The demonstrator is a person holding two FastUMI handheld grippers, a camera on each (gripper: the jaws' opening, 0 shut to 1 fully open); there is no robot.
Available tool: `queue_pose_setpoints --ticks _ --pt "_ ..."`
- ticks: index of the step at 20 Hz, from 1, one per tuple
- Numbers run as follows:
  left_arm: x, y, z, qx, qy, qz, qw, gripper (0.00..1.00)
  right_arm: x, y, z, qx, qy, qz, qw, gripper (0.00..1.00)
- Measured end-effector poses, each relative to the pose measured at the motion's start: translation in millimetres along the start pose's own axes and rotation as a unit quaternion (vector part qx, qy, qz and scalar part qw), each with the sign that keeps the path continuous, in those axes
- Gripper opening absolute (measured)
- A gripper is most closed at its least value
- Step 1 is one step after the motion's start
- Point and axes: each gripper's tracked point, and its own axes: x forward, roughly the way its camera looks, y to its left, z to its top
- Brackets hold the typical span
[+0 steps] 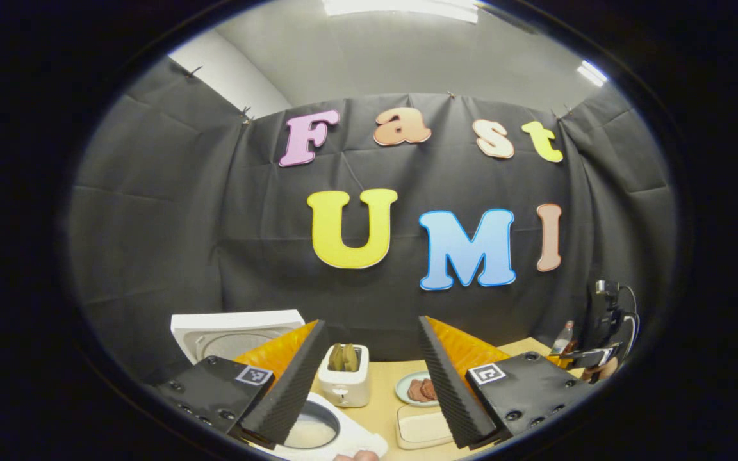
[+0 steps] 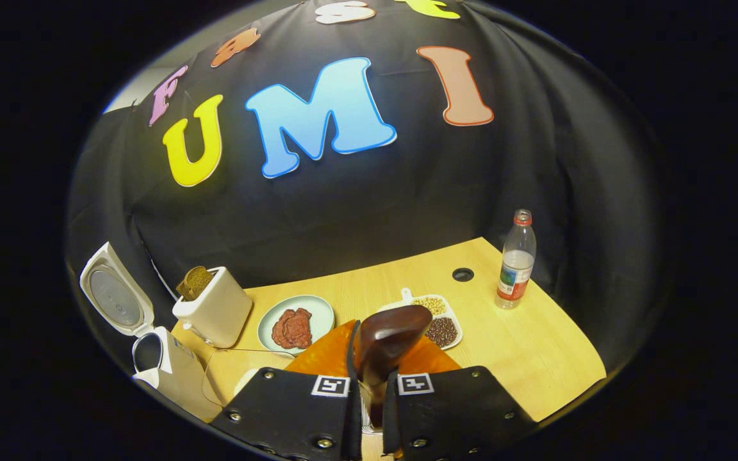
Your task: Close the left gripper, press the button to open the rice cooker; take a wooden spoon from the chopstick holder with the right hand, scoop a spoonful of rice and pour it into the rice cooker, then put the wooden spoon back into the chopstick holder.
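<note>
spoon (image 2: 387,342) is clamped in the right tool (image 2: 372,384), whose two halves are drawn almost together on the handle, the dark bowl standing up and forward between them. whether any rice is carried in that bowl cannot be told, since only its rounded back is seen. the left tool (image 1: 369,378) is held wide apart with nothing in it, high above the cooker (image 1: 318,430).

beyond the spoon, in the right gripper view, a plate (image 2: 324,309) of reddish food, a divided dish (image 2: 441,325) of beans, a toaster (image 2: 215,312) and a bottle (image 2: 515,261) are seen on the tabletop (image 2: 535,358). the cooker is seen at the left edge with its lid (image 2: 113,299) raised, so the opening step is judged done. in the left gripper view something pale, possibly rice, is seen in the pot just below the left tool. the chopstick holder cannot be made out.

several risks are judged from here. the handle is gripped only on a narrow part, so the spoon could be twisted or slipped if it is swung quickly. if rice is carried, it could be spilled on the tabletop by any tilt before the pot is reached. the toaster stands just beside the cooker and could be knocked on the way. the raised lid could be struck by the spoon if the approach is made too far back.
</note>
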Motion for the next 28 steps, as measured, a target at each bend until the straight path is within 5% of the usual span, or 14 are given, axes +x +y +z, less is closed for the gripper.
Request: queue_pose_setpoints --ticks 19,21,22,24,28 --pt "-9.7 0.8 4.2 0.032 0.004 -0.001 0.999 0.93 26.3 -9.5 -43.4 -0.005 -0.007 -0.033 0.999 0.19" --pt "-6.9 0.0 1.8 0.024 0.003 -0.001 1.0 0.93 18.9 -16.6 -33.1 -0.034 -0.016 -0.043 0.998 0.33" --pt "-5.0 -0.9 1.8 0.018 0.001 -0.003 1.0 0.93 15.8 -19.7 -22.2 -0.047 -0.027 -0.048 0.997 0.58" --pt "-0.7 -2.9 1.8 0.007 -0.001 -0.006 1.0 0.93 4.4 -21.3 1.5 -0.066 -0.051 -0.053 0.995 0.89" --pt "7.4 -2.7 0.6 0.0 0.0 -0.008 1.0 0.93 -22.6 -18.9 53.0 -0.069 -0.097 -0.047 0.992 0.93"
